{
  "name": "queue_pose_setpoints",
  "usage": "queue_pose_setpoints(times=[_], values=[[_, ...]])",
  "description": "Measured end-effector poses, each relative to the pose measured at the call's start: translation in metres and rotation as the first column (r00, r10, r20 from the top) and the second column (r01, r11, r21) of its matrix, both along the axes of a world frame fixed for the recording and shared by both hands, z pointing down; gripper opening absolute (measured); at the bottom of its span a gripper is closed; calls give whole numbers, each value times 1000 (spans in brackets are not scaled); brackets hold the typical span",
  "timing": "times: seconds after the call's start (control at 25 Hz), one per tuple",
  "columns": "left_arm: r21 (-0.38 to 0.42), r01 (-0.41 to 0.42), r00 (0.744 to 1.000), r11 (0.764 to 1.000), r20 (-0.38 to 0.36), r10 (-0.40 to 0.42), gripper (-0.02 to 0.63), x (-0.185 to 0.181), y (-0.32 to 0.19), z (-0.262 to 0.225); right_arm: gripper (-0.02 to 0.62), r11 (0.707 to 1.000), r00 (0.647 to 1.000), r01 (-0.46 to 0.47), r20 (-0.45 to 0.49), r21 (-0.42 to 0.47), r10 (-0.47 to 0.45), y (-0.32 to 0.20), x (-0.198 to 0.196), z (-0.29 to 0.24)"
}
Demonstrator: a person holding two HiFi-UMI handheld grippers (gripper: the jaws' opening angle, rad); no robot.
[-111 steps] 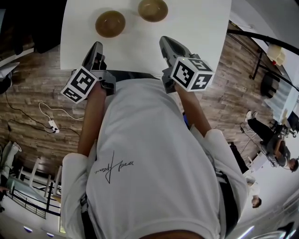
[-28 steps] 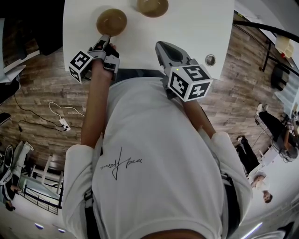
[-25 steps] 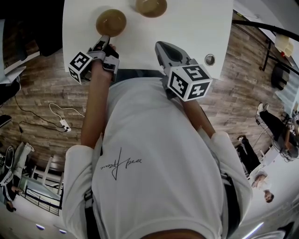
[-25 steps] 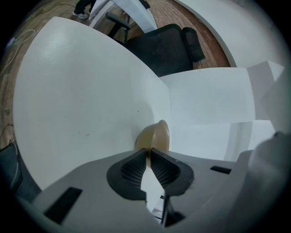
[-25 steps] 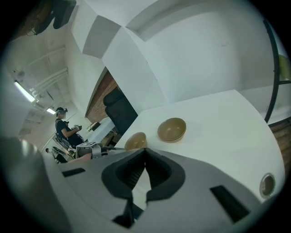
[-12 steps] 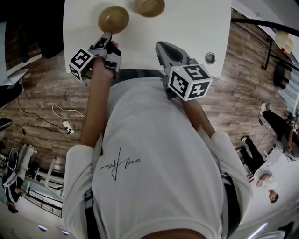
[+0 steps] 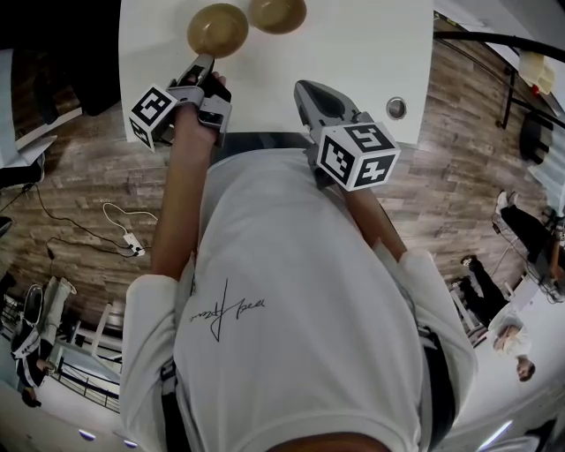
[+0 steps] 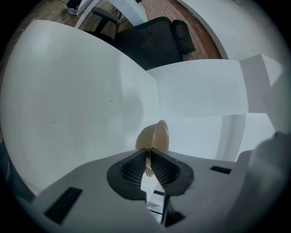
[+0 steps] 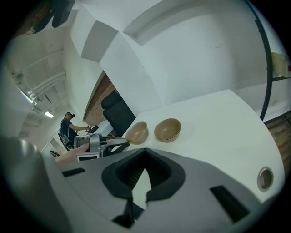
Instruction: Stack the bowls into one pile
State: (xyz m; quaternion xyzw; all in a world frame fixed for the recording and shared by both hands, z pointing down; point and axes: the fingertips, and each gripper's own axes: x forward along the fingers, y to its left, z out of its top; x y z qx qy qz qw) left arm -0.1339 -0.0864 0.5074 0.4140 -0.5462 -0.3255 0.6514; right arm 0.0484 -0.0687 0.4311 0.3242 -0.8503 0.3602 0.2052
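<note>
Recorded brown wood-plank floor across the near and side areas, with a white cable and socket strip lying at left. Found white rectangular worktop at the far side of the scene. Noted a person in a white short-sleeved shirt at its near edge, with one pair of tongs in each hand. Observed a black office chair beyond the far edge of the worktop.

Checked left tongs: reaching over the near-left part of the worktop and pinching the near rim of the left tan round bowl, one pad inside the wall and one outside. Found that bowl tilted, at the far-left of the worktop; could not determine contact between its base and the worktop.

Checked right tongs: pressed together at the tips, nothing between, held over the near-right part of the worktop, well apart from both bowls.

Found second tan round bowl upright on the worktop, just beside and to the right of the pinched one, slightly farther off.

Noted small round metal-rimmed hole near the right near corner of the worktop.
</note>
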Motion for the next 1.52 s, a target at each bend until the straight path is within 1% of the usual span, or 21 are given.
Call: queue_pose_setpoints(times=[0.16, 0.48, 0.76, 0.96, 1.16, 1.52], values=[[13, -16, 1000, 1000, 4, 16, 37, 15, -18, -2, 11, 1000, 1000, -8, 0, -5, 8, -8, 11, 6], [40, -73, 997, 997, 5, 73, 37, 14, -20, -16, 11, 1000, 1000, -28, 4, -5, 28, 7, -4, 0], [38, -104, 995, 994, -8, 104, 37, 21, -27, -18, 11, 998, 998, -60, 8, -10, 60, 6, -3, 0], [41, -141, 990, 989, -9, 142, 37, 20, -30, -21, 11, 995, 995, -95, 11, -5, 95, 8, -6, -4], [45, -168, 985, 985, -19, 169, 37, 29, -36, -18, 11, 991, 991, -131, 11, -10, 131, 9, 2, 1], [36, -213, 976, 976, -36, 214, 37, 35, -38, -15, 11, 984, 985, -174, 6, -24, 174, 16, 4, -2]])
